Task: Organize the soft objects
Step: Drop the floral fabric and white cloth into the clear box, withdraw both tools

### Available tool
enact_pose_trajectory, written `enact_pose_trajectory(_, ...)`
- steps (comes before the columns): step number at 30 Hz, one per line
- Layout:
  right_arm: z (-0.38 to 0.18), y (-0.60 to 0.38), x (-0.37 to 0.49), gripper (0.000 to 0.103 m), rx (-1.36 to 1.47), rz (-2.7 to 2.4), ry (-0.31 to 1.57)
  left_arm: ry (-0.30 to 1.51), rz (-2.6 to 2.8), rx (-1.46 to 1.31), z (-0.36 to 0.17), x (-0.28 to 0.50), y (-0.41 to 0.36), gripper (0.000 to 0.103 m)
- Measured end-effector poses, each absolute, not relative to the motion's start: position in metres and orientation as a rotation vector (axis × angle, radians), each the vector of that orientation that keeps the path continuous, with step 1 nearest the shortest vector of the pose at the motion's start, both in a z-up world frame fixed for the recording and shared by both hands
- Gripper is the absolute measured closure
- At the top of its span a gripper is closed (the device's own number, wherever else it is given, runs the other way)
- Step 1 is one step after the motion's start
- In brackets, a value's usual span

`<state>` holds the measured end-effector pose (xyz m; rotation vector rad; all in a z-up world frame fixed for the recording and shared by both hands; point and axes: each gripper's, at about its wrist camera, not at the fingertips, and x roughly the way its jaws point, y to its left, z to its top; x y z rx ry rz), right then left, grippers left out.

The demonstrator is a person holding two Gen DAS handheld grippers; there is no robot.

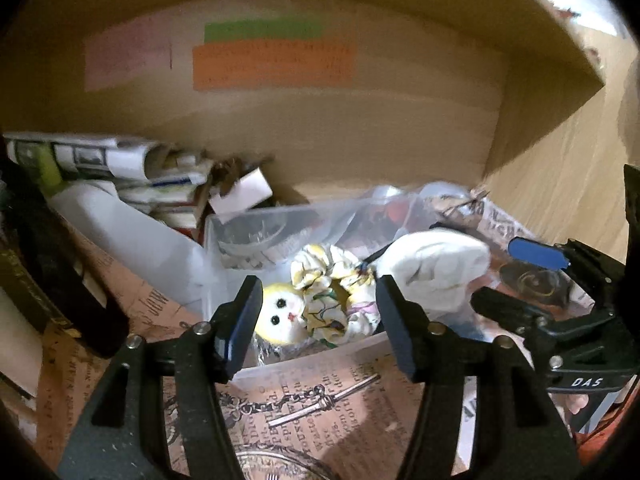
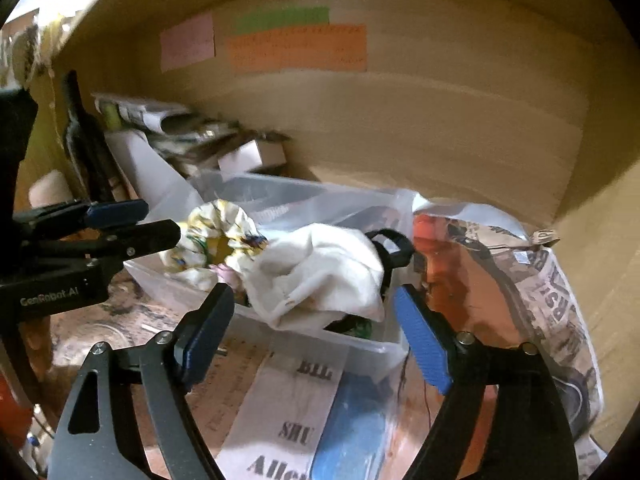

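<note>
A clear plastic bin holds soft things: a yellow plush face with black eyes, a white-and-yellow scrunchie and a white cloth draped over the bin's near rim. My left gripper is open and empty just in front of the bin, around the plush and scrunchie. My right gripper is open and empty, with the white cloth just beyond its fingertips. Each gripper shows in the other's view: the right one, the left one.
A cardboard wall with pink, green and orange labels closes the back. Rolled papers and small boxes pile at the back left. A plastic bag with printed paper stands right of the bin. Printed paper covers the floor.
</note>
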<state>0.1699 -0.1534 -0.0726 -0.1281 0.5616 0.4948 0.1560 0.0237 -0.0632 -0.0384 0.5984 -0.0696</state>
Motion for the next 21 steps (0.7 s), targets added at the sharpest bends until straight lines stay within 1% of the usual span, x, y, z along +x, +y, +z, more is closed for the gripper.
enact_pose_trajectory(3, -0.054, -0.157, 0.152, 0.022, -0.120, 0.495, 0.482, 0.541, -0.071, -0.044, -0.046, 0.138, 0.022, 0.042)
enact_pose_trajectory(5, -0.041, -0.161, 0.139, 0.021, -0.110, 0.497, 0.425, 0.499, -0.067, -0.047, -0.035, 0.126, 0.021, 0.038)
enact_pose_trajectory(9, -0.021, -0.168, 0.119, 0.020, -0.083, 0.503, 0.342, 0.419, -0.066, -0.050, -0.015, 0.101, 0.019, 0.035)
enact_pose_trajectory(11, -0.013, -0.171, 0.110, 0.019, -0.066, 0.504, 0.309, 0.387, -0.065, -0.049, -0.008, 0.089, 0.018, 0.031)
enact_pose_trajectory(16, 0.000, -0.180, 0.088, 0.007, -0.032, 0.494, 0.228, 0.309, -0.059, -0.049, 0.007, 0.061, 0.015, 0.023)
enact_pose_trajectory(18, 0.003, -0.184, 0.081, 0.005, -0.024, 0.490, 0.203, 0.285, -0.053, -0.054, 0.011, 0.052, 0.015, 0.020)
enact_pose_trajectory(20, 0.006, -0.186, 0.074, 0.004, -0.018, 0.491, 0.184, 0.265, -0.043, -0.064, 0.014, 0.045, 0.015, 0.012)
enact_pose_trajectory(21, 0.007, -0.186, 0.071, 0.002, -0.015, 0.489, 0.176, 0.254, -0.039, -0.068, 0.015, 0.042, 0.015, 0.011)
